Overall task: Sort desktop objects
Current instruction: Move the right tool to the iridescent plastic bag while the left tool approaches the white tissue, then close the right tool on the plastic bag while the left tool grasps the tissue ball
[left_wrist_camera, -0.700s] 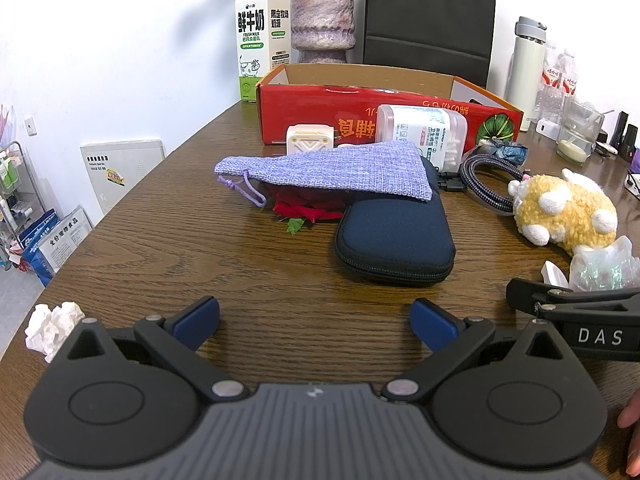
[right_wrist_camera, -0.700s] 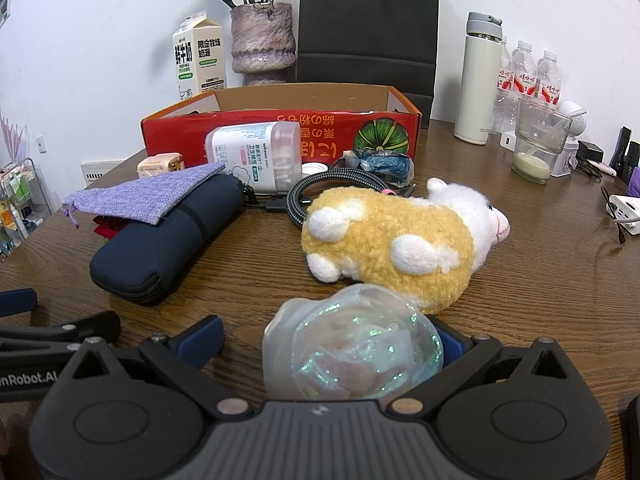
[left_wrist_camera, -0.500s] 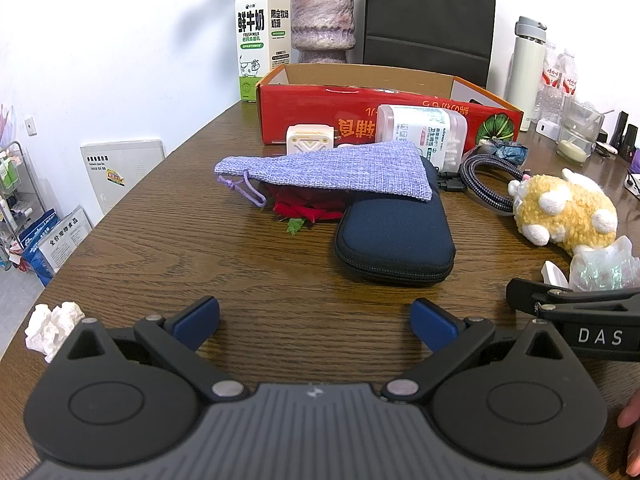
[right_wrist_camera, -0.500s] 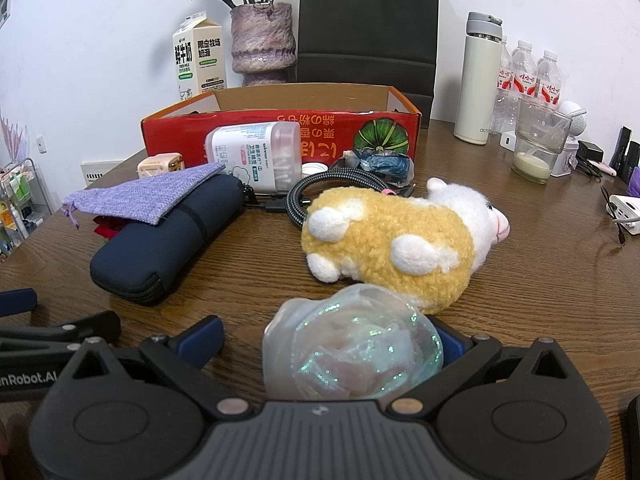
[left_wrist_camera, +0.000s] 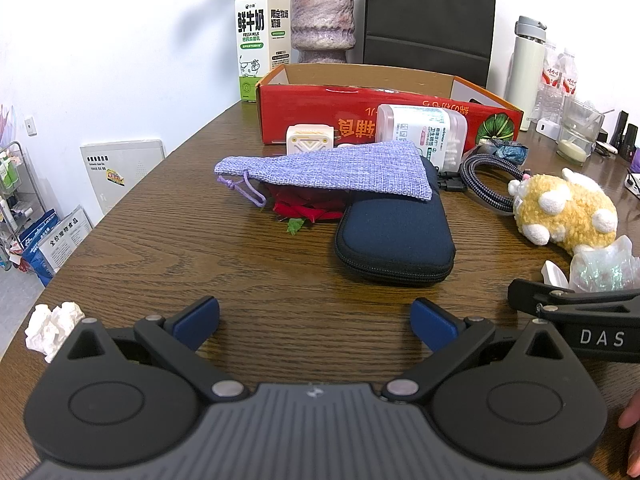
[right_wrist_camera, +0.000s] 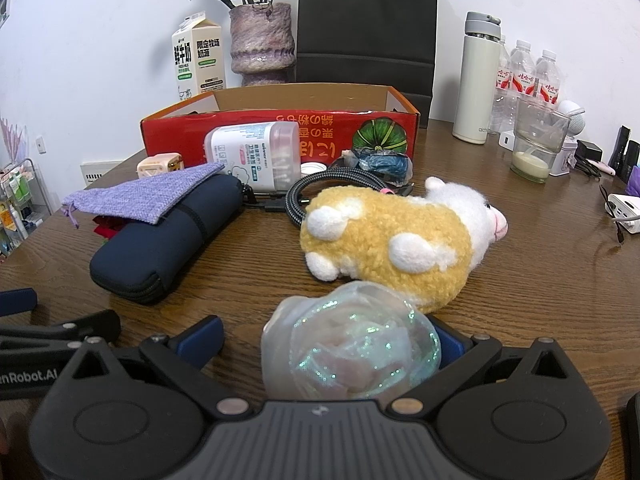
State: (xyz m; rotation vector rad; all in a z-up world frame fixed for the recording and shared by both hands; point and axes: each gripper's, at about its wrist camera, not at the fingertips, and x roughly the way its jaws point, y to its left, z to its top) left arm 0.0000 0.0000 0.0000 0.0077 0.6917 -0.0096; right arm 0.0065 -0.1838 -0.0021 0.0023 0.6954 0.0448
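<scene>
My left gripper (left_wrist_camera: 316, 320) hovers open over bare wood, nothing between its blue pads. Ahead lie a navy zip case (left_wrist_camera: 394, 240), a purple drawstring pouch (left_wrist_camera: 332, 170) draped over it and a red rose (left_wrist_camera: 304, 208) under the pouch. My right gripper (right_wrist_camera: 320, 340) is also open. A translucent iridescent wrapper (right_wrist_camera: 352, 352) sits between its fingers, close to the right pad and apart from the left pad (right_wrist_camera: 202, 334). Just beyond the wrapper lies a yellow and white plush toy (right_wrist_camera: 400, 236). An open red cardboard box (right_wrist_camera: 280, 132) stands behind.
A cotton swab jar (right_wrist_camera: 256, 156), a charger cube (left_wrist_camera: 308, 140), a coiled braided cable (right_wrist_camera: 332, 184) and a blue bundle (right_wrist_camera: 386, 162) lie before the box. A crumpled tissue (left_wrist_camera: 52, 324) sits at the table's left edge. Milk carton, vase, flask, bottles and glass stand behind.
</scene>
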